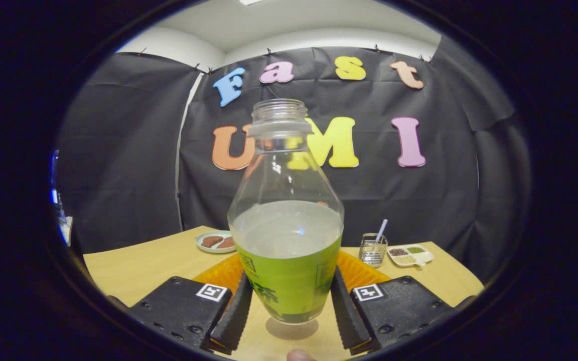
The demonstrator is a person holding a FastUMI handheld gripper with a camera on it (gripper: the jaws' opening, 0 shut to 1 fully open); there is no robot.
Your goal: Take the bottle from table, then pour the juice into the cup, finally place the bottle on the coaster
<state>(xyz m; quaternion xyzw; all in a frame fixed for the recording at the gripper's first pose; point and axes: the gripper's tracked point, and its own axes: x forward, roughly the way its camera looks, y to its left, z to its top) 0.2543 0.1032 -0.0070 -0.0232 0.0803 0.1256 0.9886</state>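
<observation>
The gripper (289,306) pinches the bottle (286,220) between both fingers (234,313), which press on its green label from left and right. The bottle stands upright, uncapped, about half full of pale liquid, and appears lifted slightly off the wooden table (138,268), with a shadow beneath it. Just behind it lies an orange coaster (364,273). Farther right stand a glass cup (373,249) holding a straw and a divided dish (410,254); far left sits a small plate (215,241)
</observation>
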